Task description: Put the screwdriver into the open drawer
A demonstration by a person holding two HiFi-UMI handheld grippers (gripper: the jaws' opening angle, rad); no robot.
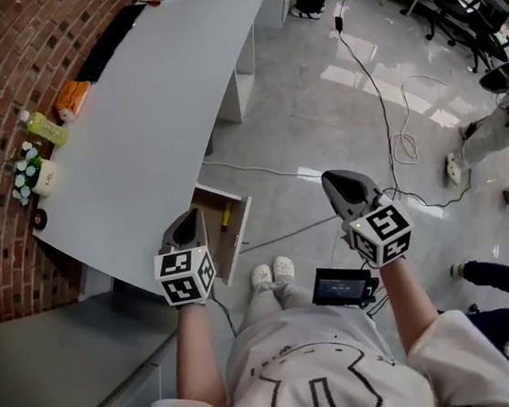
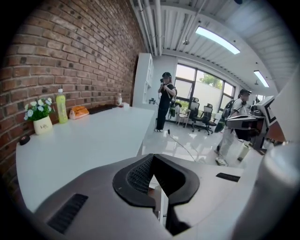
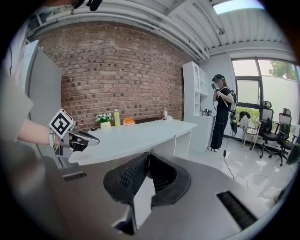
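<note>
The small screwdriver with the yellow handle lies inside the open drawer with the white front, under the big white table. So the job looks done. The left gripper and the right gripper are both pinched together, holding nothing, up in the air. Nothing seems left to do.
</note>
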